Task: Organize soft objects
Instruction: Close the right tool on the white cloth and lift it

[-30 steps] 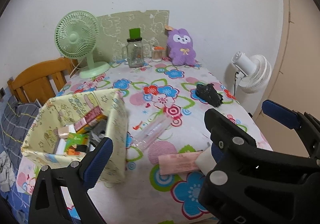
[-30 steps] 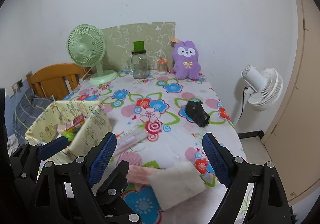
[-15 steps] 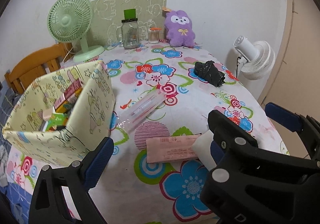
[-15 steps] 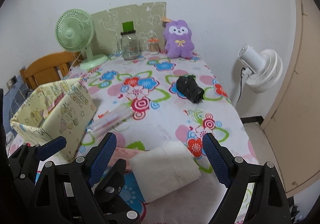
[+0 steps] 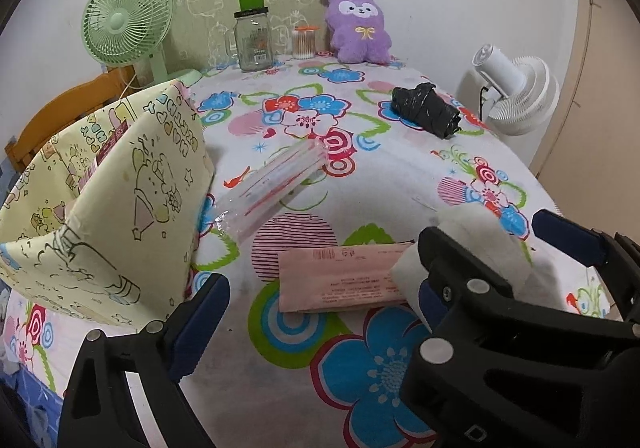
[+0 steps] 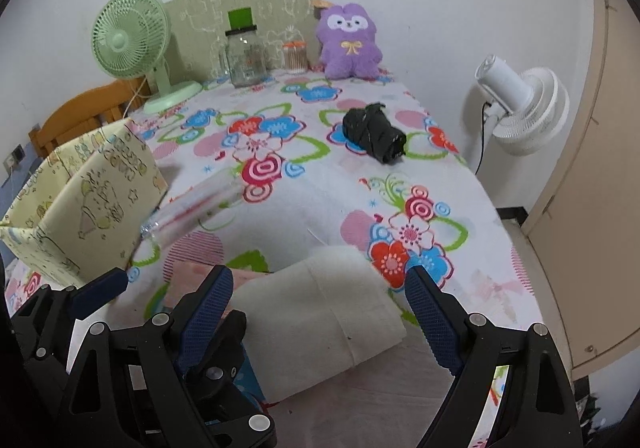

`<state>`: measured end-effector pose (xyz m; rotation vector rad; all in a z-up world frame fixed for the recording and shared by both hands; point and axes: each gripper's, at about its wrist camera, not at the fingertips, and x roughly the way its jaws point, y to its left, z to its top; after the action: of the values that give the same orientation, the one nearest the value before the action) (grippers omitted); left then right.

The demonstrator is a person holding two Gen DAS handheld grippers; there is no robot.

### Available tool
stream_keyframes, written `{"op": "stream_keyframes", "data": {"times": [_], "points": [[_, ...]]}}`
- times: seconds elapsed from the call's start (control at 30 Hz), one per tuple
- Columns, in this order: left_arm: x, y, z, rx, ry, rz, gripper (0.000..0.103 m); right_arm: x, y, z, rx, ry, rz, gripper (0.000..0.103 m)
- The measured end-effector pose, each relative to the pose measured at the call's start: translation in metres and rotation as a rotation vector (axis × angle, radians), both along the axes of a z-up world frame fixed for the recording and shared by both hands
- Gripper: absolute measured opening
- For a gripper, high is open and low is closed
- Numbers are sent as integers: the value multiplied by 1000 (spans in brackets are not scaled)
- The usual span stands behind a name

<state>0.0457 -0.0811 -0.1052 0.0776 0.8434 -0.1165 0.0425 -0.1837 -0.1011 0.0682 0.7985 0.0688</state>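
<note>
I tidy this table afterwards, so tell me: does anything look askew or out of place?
The yellow cartoon-print fabric box sags, its walls leaning unevenly. The clear plastic sleeve lies diagonally beside it. Nothing looks spilled or broken.

Both views fisheye, each sits behind own gripper fingers, looks forward and down over flowered table (image 5: 360, 176) toward back wall. Left wrist view: close, low; yellow fabric box (image 5: 132, 208) fills left of frame, right gripper (image 5: 496, 268) at lower right. Right wrist view: white folded cloth (image 6: 320, 312) at lower centre. Shared: purple plush (image 6: 348, 44), green fan (image 6: 128, 44), black bundle (image 6: 374, 132).
</note>
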Motion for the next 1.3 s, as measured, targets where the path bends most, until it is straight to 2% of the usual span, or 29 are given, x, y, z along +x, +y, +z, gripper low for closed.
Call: {"op": "stream_keyframes", "data": {"times": [0.3, 0.77, 0.83, 1.03, 1.3], "points": [[2, -3, -6, 14, 10, -6, 97, 11, -3, -19, 62, 64, -6, 89], [2, -6, -9, 22, 22, -35, 97, 10, -1, -24, 80, 66, 11, 57], [1, -6, -9, 24, 19, -30, 97, 9, -1, -23, 77, 62, 18, 49], [-4, -7, -9, 37, 12, -18, 97, 6, -3, -21, 78, 48, 17, 36], [-7, -9, -8, 33, 24, -18, 97, -2, -11, -18, 52, 23, -20, 33]]}}
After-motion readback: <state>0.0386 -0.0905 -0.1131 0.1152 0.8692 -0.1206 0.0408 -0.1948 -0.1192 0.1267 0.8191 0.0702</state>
